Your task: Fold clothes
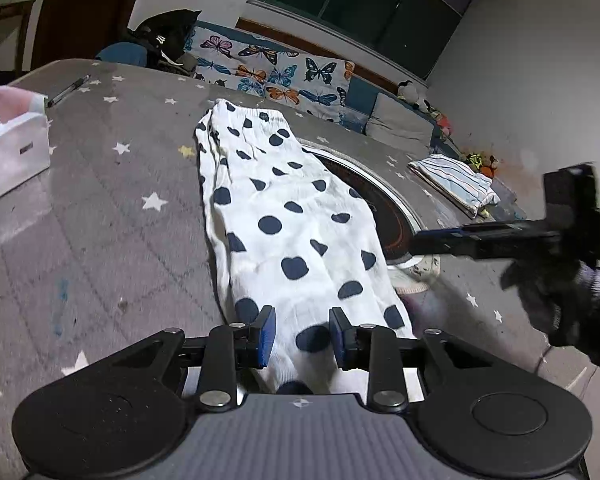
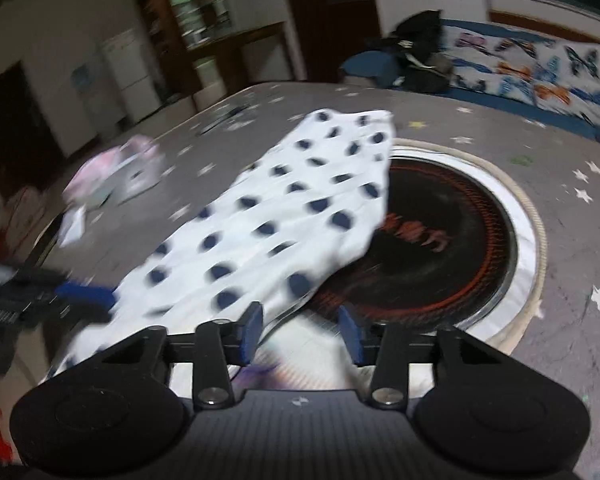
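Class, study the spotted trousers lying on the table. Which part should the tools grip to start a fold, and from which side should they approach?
Grip the near hem of the spotted trousers, one tool at each corner, coming from the near end. They lie flat and lengthwise, waistband at the far end. The left tool already sits open over that hem; the right tool, also open, is at the corner by the round burner.

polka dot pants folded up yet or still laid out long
Laid out long: the polka dot pants lie full length on the table, waistband at the far end.

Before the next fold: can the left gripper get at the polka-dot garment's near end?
Probably yes: the left gripper is open, with the polka-dot garment lying between its fingers, nothing blocking.
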Demonstrator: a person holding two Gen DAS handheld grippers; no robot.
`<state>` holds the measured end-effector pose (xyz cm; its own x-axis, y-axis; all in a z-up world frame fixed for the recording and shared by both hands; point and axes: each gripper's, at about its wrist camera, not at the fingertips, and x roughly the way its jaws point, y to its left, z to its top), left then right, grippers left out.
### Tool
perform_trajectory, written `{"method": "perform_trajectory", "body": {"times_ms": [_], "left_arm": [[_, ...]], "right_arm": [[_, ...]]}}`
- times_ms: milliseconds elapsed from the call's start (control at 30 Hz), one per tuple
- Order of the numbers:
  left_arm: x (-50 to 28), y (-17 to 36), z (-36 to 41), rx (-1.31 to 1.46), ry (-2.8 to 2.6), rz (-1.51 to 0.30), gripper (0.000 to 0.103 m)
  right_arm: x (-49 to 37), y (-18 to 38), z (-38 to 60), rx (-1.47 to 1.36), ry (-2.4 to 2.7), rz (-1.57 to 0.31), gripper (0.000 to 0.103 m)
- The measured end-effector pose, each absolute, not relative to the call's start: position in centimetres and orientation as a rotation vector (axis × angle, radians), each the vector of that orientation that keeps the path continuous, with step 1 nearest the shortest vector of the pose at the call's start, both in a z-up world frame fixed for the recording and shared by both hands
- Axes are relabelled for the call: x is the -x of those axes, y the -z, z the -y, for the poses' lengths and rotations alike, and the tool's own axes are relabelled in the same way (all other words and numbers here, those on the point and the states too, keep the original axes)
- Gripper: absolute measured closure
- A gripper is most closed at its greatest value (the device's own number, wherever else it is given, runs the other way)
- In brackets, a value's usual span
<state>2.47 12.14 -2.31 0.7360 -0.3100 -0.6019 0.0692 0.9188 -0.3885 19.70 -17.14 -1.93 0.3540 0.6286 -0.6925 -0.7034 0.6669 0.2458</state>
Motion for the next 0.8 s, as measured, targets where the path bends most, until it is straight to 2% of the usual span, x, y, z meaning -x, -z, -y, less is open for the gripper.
{"method": "perform_trajectory", "body": {"times_ms": [100,267,400,500,700,733,800], "left_arm": [[-3.1,1.7,-11.9,0.339,0.21,-0.711,0.071],[-4.8,0.5,-11.2,0.3,0.226,-0.699,0.071],[-7.1,-0.2,-9.0,0.244,0.29,-0.695,0.064],[-9.0,-0.3,-7.1,0.201,0.334,-0.703,0.064],[-11.5,0.8,-5.9,0.194,0.353,-0.733,0.064],[-11.8,1.0,-5.9,0.196,0.352,-0.739,0.064],[-12.4,1.4,-5.8,0.201,0.351,-0.751,0.064]], "right_arm": [[-22.0,3.0,17.3,0.043,-0.831,-0.857,0.068],[-23.9,4.2,16.8,-0.016,-0.834,-0.862,0.068],[-25.4,5.2,16.4,-0.062,-0.835,-0.866,0.068],[-26.1,5.6,16.2,-0.08,-0.832,-0.862,0.07],[-26.1,4.4,16.1,-0.052,-0.806,-0.828,0.09],[-26.1,4.2,16.1,-0.047,-0.802,-0.823,0.099],[-26.1,3.8,16.0,-0.037,-0.793,-0.812,0.101]]}}
